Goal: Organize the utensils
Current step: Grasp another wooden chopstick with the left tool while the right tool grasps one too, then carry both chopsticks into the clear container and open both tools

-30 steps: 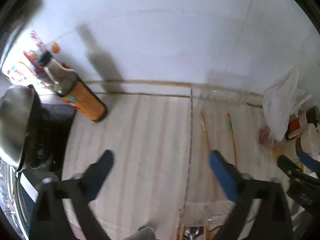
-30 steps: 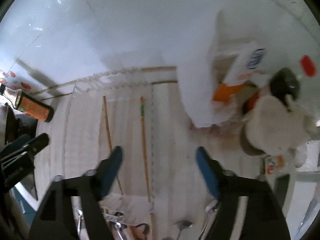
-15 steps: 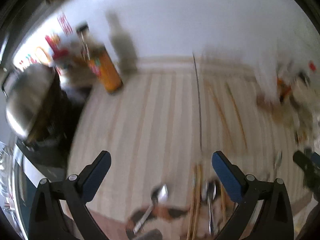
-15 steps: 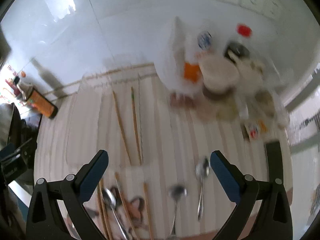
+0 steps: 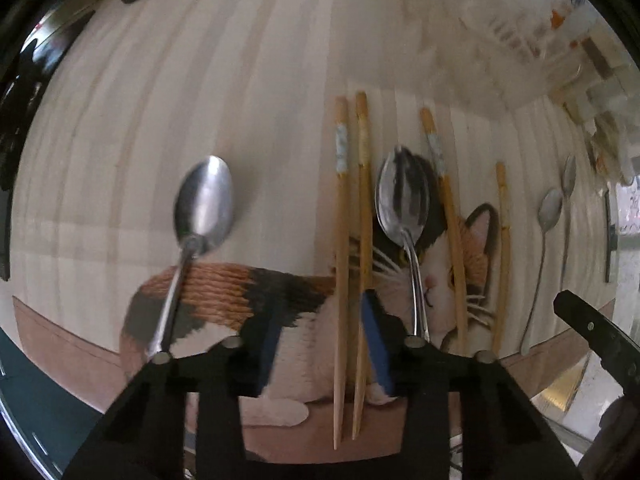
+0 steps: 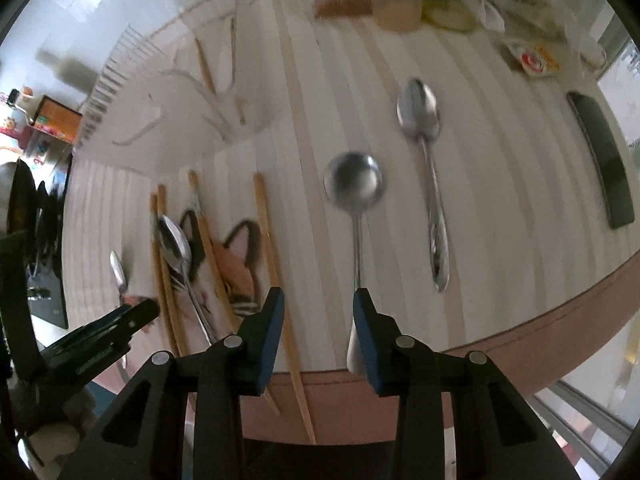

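Left gripper [image 5: 324, 340], jaws parted, straddles a chopstick pair [image 5: 352, 264] lying lengthwise, pointing away. Right gripper [image 6: 318, 328] gapes beside a round spoon [image 6: 355, 216] (bowl ahead). No legible writing.

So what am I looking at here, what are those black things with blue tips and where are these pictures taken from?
Those are two hand-held grippers a person carries, each with a fisheye camera looking along its fingers. One picture comes from the left hand-held gripper, open over a pair of chopsticks. The other is from the right hand-held gripper, open by a round spoon. Neither holds anything. More spoons and chopsticks lie on a striped table with a cat-print mat.
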The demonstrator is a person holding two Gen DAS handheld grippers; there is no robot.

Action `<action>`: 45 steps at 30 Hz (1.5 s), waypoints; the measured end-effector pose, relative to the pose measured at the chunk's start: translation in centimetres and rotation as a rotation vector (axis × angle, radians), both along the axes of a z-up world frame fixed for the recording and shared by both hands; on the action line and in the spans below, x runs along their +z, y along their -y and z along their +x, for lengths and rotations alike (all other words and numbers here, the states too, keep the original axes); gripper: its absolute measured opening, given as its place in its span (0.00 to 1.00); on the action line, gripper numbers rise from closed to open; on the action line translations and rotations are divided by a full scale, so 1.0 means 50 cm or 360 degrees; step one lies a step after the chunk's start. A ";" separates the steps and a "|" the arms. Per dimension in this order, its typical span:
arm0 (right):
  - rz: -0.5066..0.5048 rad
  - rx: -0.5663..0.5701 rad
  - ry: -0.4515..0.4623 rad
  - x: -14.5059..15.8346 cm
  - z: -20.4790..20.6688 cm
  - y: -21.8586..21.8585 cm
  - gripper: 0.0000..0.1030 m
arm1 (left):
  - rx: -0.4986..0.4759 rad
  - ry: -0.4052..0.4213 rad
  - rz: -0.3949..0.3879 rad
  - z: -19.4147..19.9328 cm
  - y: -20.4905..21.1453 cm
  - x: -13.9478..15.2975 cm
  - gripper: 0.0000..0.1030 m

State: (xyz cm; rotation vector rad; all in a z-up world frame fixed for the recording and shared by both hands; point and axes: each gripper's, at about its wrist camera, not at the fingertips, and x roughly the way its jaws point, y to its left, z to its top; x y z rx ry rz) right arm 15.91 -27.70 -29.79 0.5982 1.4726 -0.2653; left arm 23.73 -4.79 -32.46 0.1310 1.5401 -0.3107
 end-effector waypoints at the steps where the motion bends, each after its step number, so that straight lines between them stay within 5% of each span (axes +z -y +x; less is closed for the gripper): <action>1: 0.0008 0.0000 -0.0006 -0.005 -0.002 0.000 0.37 | -0.0005 0.0011 -0.0013 0.000 0.004 0.001 0.26; 3: 0.0028 0.0016 -0.0011 -0.013 -0.005 -0.007 0.37 | -0.0030 0.0026 0.0001 0.003 0.013 0.005 0.03; 14: 0.0043 0.0183 -0.0071 -0.067 0.034 -0.091 0.36 | 0.0064 0.0014 0.0037 -0.028 -0.052 0.008 0.02; 15: 0.0000 0.0191 -0.0066 -0.068 0.035 -0.094 0.29 | 0.0076 0.0004 0.0041 -0.034 -0.063 0.007 0.02; 16: -0.0039 0.0210 -0.0075 -0.067 0.036 -0.100 0.09 | 0.0083 -0.0004 0.0044 -0.037 -0.071 0.007 0.02; 17: -0.0037 0.0211 -0.0106 -0.072 0.032 -0.103 0.07 | 0.0092 -0.0012 0.0048 -0.044 -0.079 0.007 0.02; 25: -0.0063 0.0202 -0.0187 -0.068 -0.031 -0.092 0.06 | 0.0038 -0.0033 0.0099 -0.077 -0.063 -0.006 0.08; 45: -0.0087 0.0257 -0.0210 -0.071 -0.023 -0.097 0.06 | 0.0011 -0.0005 0.0123 -0.072 -0.042 -0.008 0.08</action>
